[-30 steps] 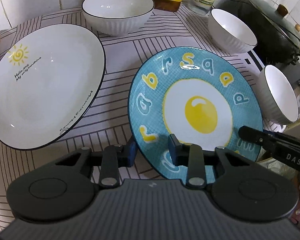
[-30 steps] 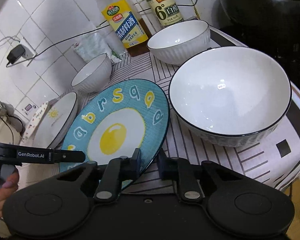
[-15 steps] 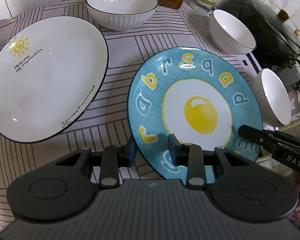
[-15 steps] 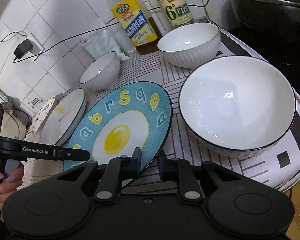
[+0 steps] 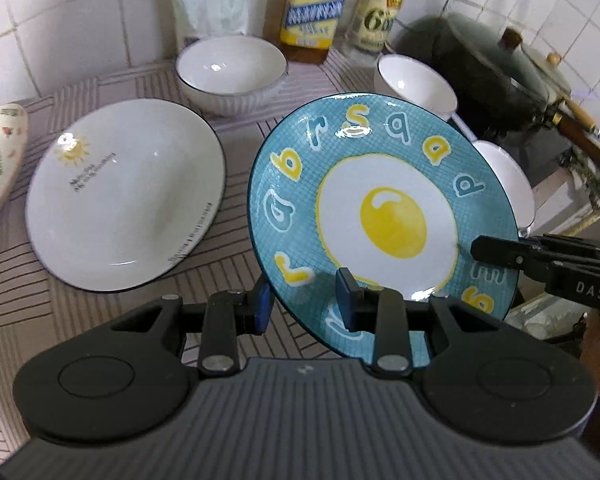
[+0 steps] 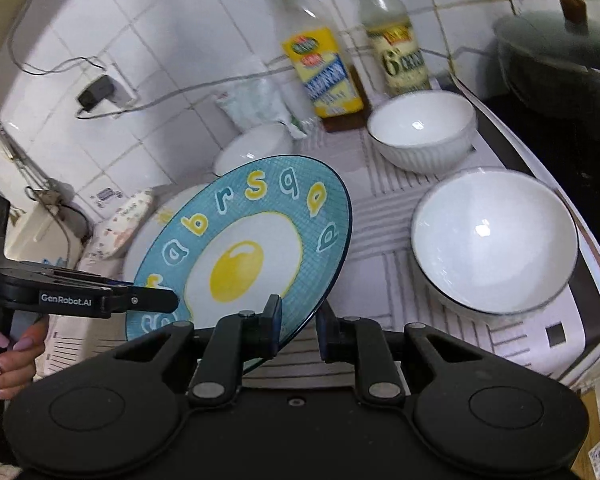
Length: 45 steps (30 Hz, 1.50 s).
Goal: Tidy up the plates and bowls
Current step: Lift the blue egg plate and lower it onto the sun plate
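A blue plate with a fried-egg picture and letters point(image 5: 384, 216) is held tilted above the striped mat; it also shows in the right wrist view point(image 6: 240, 248). My left gripper point(image 5: 304, 304) is shut on its near left rim. My right gripper point(image 6: 298, 320) is shut on its near right rim. A white plate with a sun drawing point(image 5: 128, 192) lies flat to the left. Three white bowls stand around: one at the back point(image 5: 232, 72), one at the back right point(image 6: 420, 130), one at the right point(image 6: 496, 240).
Two bottles point(image 6: 320, 68) and a plastic bag stand against the tiled wall. A dark lidded wok point(image 5: 496, 76) sits at the right. A patterned dish point(image 5: 0, 160) lies at the far left. The mat's edge point(image 6: 588, 312) drops off on the right.
Both grippers have lifted the blue plate off the mat and tilted its far edge up. It now hides part of the right-hand bowls in the left wrist view.
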Each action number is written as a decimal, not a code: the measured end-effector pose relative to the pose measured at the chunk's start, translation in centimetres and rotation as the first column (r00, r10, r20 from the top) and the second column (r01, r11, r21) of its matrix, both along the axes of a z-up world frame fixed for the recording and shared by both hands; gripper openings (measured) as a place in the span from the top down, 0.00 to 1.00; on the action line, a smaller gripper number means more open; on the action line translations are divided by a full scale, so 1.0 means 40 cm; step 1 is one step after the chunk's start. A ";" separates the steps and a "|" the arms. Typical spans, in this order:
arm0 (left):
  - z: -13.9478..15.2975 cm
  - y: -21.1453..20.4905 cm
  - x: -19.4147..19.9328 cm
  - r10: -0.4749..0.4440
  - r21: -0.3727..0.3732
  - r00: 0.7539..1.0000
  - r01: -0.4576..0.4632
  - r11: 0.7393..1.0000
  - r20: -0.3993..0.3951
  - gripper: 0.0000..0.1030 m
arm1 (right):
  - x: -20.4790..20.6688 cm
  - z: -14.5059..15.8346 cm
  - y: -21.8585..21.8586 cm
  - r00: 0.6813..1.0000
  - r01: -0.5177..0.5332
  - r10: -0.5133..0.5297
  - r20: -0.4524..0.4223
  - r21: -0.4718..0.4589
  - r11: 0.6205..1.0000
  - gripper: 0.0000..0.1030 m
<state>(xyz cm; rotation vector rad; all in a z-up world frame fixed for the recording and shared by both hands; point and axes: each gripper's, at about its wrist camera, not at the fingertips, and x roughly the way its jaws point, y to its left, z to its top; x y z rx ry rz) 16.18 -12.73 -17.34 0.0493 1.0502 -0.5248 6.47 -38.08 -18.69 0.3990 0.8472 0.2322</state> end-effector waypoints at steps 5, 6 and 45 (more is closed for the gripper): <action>0.054 0.071 -0.012 0.058 -0.031 0.998 -0.057 0.998 0.034 0.70 | 0.020 0.059 0.049 0.998 -0.057 0.057 0.039 -0.006 0.998 0.78; 0.063 0.088 -0.011 0.074 -0.038 0.997 -0.073 0.997 0.037 0.70 | 0.028 0.066 0.060 0.997 -0.070 0.070 0.045 -0.005 0.998 0.78; -0.051 0.460 0.277 0.353 0.044 0.934 -0.350 0.936 -0.058 0.70 | 0.412 -0.086 0.396 0.959 -0.271 0.274 -0.071 0.050 0.961 0.78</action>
